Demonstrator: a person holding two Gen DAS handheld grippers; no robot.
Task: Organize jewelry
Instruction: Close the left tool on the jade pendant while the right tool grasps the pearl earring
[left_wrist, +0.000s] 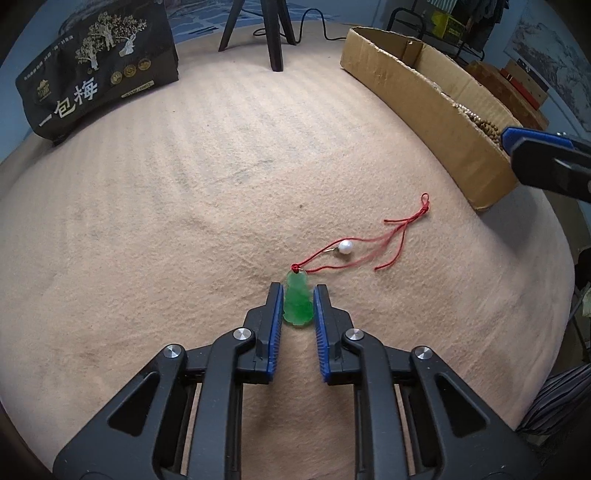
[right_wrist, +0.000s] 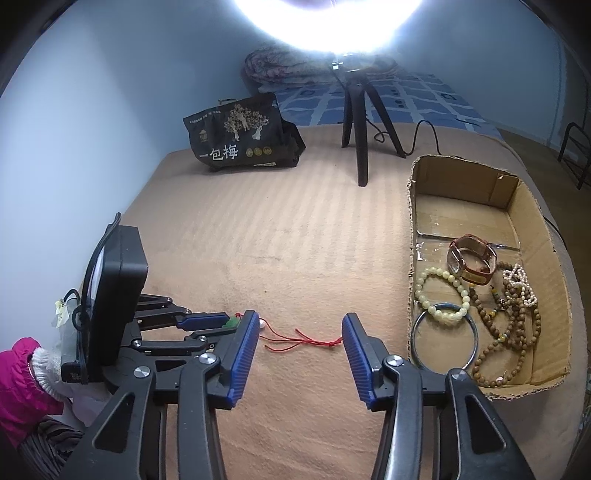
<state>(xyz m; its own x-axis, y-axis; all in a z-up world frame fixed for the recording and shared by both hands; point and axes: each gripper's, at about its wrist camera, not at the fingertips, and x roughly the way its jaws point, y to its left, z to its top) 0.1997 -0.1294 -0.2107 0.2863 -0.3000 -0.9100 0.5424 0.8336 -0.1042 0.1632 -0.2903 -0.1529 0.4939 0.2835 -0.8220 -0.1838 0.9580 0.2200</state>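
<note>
The left gripper (left_wrist: 298, 291) is nearly closed, its blue pads pinching a green jade pendant (left_wrist: 296, 304) lying on the tan blanket (left_wrist: 184, 221). The pendant's red cord (left_wrist: 388, 236) trails toward the cardboard box (right_wrist: 546, 266). The right gripper (right_wrist: 300, 328) hovers half open above the cord, holding nothing.

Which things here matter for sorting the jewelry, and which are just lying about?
Job:
- green jade pendant on its red cord, between the left gripper's fingers
- pearl beside the cord
- cardboard box already holding a watch, bead bracelet, metal bangle, wooden bead strand
- right gripper, open

Lying about:
- black printed bag
- tripod
</note>
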